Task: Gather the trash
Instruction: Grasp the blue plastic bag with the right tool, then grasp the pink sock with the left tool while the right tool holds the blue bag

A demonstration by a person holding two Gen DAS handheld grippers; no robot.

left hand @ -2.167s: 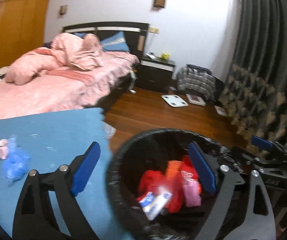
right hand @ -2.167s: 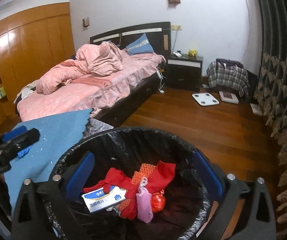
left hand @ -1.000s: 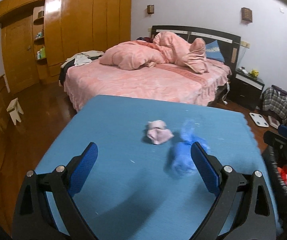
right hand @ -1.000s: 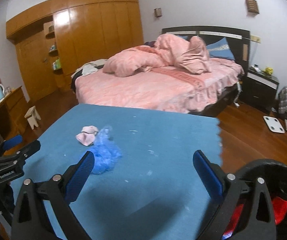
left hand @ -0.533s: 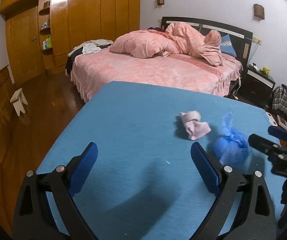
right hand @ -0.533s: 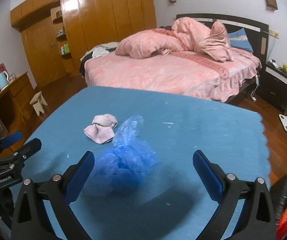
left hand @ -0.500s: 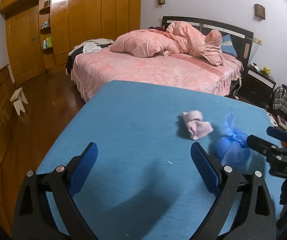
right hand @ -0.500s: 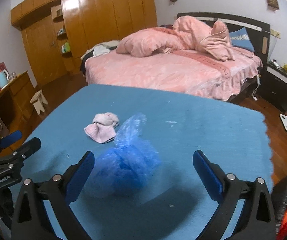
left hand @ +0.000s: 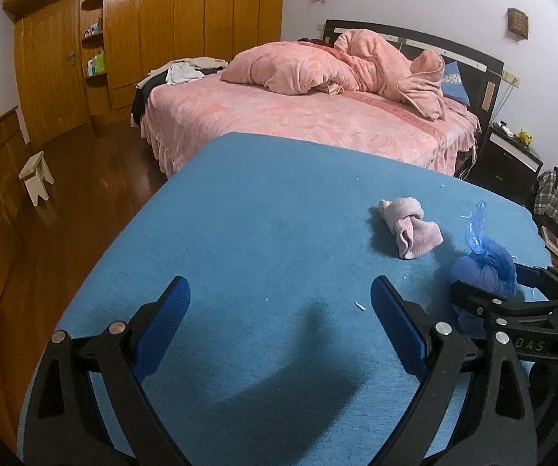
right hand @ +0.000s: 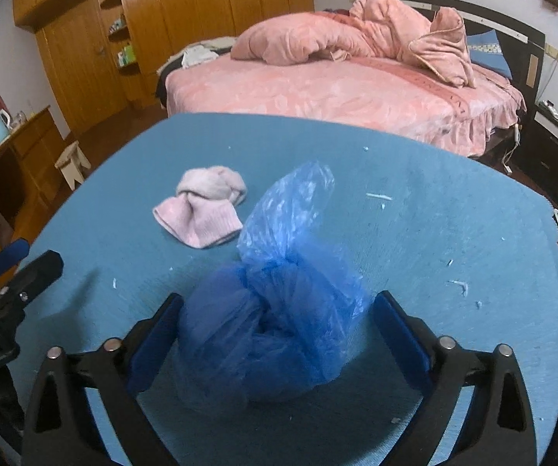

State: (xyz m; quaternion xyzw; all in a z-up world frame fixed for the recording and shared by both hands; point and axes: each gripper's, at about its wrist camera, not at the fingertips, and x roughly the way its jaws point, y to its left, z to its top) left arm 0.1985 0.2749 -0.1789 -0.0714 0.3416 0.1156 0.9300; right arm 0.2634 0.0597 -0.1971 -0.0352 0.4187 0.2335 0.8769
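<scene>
A knotted blue plastic bag (right hand: 279,314) lies on the blue table (right hand: 434,202). My right gripper (right hand: 275,326) is open with its jaws on either side of the bag, not closed on it. The bag also shows in the left wrist view (left hand: 483,268), with the right gripper (left hand: 489,283) around it. A rolled pink sock (right hand: 205,206) lies behind the bag to the left; it also shows in the left wrist view (left hand: 411,227). My left gripper (left hand: 279,314) is open and empty above bare table, left of both items.
A pink bed (left hand: 318,116) stands beyond the table. Wooden wardrobes (left hand: 143,39) line the left wall, with a small white stool (left hand: 36,173) on the floor. A dark nightstand (left hand: 512,159) is at right. Small white scraps (right hand: 380,196) dot the table.
Both grippers swung from over the trash bin to the table. My right gripper moved forward until the blue bag sits between its open jaws. My left gripper shifted slightly left.
</scene>
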